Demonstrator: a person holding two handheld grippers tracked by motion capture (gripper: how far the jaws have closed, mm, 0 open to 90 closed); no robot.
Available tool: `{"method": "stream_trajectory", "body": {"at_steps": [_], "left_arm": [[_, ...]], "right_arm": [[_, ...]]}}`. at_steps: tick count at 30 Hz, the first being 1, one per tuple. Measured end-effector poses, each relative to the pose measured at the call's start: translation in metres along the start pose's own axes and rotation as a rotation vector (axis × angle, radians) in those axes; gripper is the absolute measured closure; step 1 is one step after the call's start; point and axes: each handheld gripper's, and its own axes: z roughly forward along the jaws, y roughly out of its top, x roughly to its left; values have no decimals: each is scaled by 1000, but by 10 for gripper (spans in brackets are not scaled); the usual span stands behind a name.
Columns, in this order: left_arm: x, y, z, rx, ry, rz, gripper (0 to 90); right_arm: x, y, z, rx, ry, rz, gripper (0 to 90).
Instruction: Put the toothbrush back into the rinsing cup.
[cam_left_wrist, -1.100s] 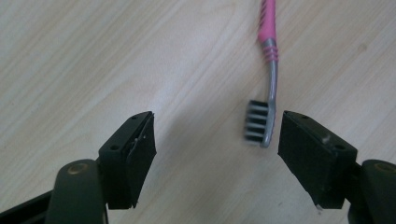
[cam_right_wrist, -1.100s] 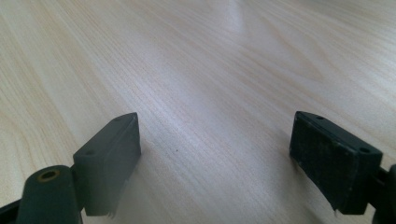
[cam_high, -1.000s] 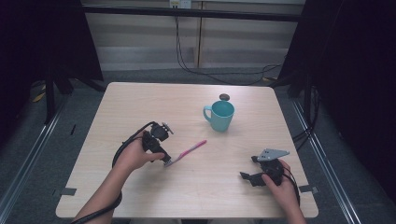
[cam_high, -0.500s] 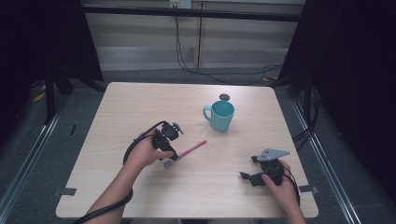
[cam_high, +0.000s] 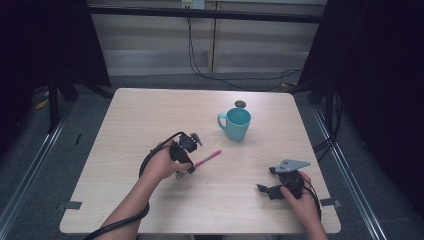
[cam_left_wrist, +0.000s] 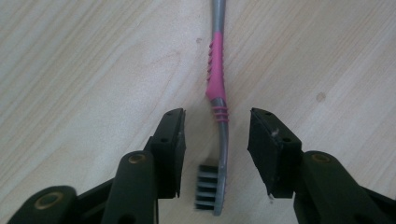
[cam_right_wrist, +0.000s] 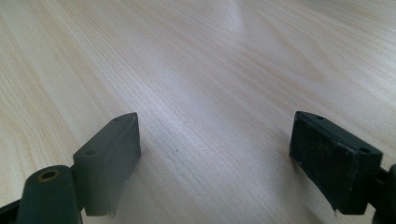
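A: Our left gripper has moved in over the toothbrush, and its jaws have just been closing. They stand narrow now, one on each side of the grey neck, a gap showing on both sides, so nothing is pinched yet.

B: So we judge the pick-up is about to happen. Where does the toothbrush lie?

A: Flat on the table, near the middle, pink handle pointing away toward the mug, bristle head nearest our left hand.

B: And our right gripper?

A: It rests near the front right edge, as it did a second ago, jaws wide with bare wood between them.

B: The surface?

A: Pale wood grain, matte. A small dark disc lies just behind the mug. Around the table we see grey floor, dark curtains at both sides and cables along the back wall.
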Motion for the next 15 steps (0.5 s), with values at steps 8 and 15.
{"method": "stream_trajectory", "body": {"at_steps": [8,15], "left_arm": [[2,2,7,26,-9,-25,641],[3,2,11,38,-2,-26,655]], "right_arm": [[0,0,0,0,0,0,157],[0,0,0,0,0,0,157]]}}
